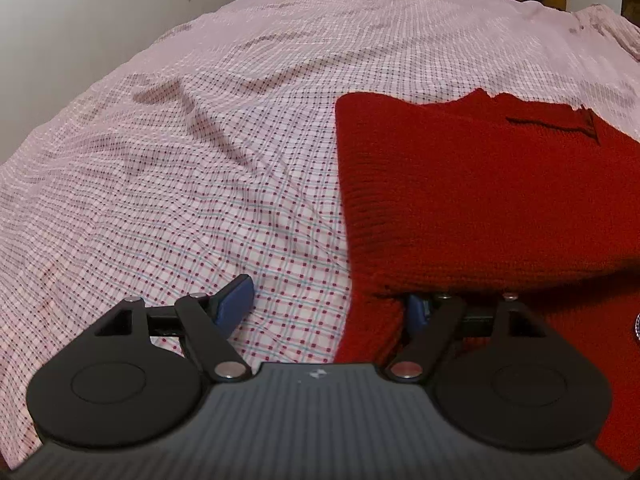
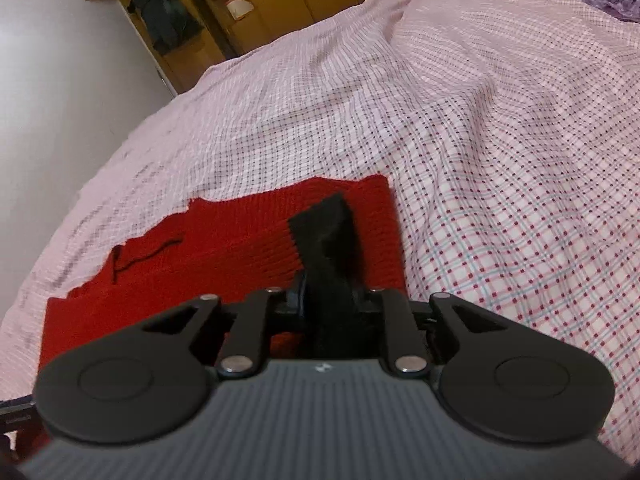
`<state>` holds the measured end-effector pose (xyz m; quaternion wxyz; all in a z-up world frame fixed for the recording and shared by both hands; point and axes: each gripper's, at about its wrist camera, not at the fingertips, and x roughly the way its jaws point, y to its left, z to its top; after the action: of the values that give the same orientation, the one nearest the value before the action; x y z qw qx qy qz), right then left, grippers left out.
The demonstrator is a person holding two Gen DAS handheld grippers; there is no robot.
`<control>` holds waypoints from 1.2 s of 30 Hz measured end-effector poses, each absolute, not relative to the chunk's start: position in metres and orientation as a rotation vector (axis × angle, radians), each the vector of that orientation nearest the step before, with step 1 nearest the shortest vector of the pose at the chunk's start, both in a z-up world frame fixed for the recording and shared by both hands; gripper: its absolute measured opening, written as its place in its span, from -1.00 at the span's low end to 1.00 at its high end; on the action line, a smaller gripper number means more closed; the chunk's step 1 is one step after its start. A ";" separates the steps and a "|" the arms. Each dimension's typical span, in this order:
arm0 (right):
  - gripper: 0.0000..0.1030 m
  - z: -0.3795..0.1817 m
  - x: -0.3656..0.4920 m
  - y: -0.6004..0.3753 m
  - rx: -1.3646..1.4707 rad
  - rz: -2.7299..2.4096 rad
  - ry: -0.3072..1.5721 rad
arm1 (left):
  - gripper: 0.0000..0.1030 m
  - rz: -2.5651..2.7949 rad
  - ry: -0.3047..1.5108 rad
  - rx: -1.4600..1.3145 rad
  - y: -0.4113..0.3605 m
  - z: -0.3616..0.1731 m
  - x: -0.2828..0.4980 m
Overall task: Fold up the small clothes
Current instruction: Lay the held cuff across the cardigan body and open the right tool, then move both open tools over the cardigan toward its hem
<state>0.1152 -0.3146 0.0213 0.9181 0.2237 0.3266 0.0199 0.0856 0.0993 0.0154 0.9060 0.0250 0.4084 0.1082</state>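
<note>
Broadly, a pink checked cotton bedsheet (image 1: 200, 168) fills both views. At its 4 o'clock lies the folded red knitted garment (image 1: 480, 184). Left gripper (image 1: 328, 304) gapes wide, empty, straddling its edge; right gripper (image 2: 326, 232) is nearly closed above it, gripping nothing visible.

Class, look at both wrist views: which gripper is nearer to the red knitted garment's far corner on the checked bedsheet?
Right. The right gripper reaches over the red knitted garment towards that corner; the left gripper straddles its near edge.

A solid red ribbed knit garment (image 1: 480, 184) lies on a pale pink bedsheet (image 1: 200, 160) checked with teal and red lines and dark red dots. Beyond the bedsheet, a yellow-brown wooden wardrobe (image 2: 260, 8) and a white wall (image 2: 60, 80).
</note>
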 end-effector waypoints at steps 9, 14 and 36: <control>0.11 0.036 0.098 -0.317 0.505 0.103 0.634 | 0.57 0.216 0.857 0.084 0.093 0.034 0.051; 0.31 0.059 0.078 -0.316 0.386 0.058 0.663 | 0.57 0.198 0.845 0.073 0.093 0.045 0.020; 0.31 0.108 -0.072 -0.220 -0.071 0.298 0.718 | 0.57 0.094 0.753 0.120 0.066 0.079 -0.095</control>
<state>-0.0720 -0.2199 0.1076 0.9247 -0.0345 0.3501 0.1453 -0.0949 0.0661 0.0786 0.9271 0.0585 0.3675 0.0458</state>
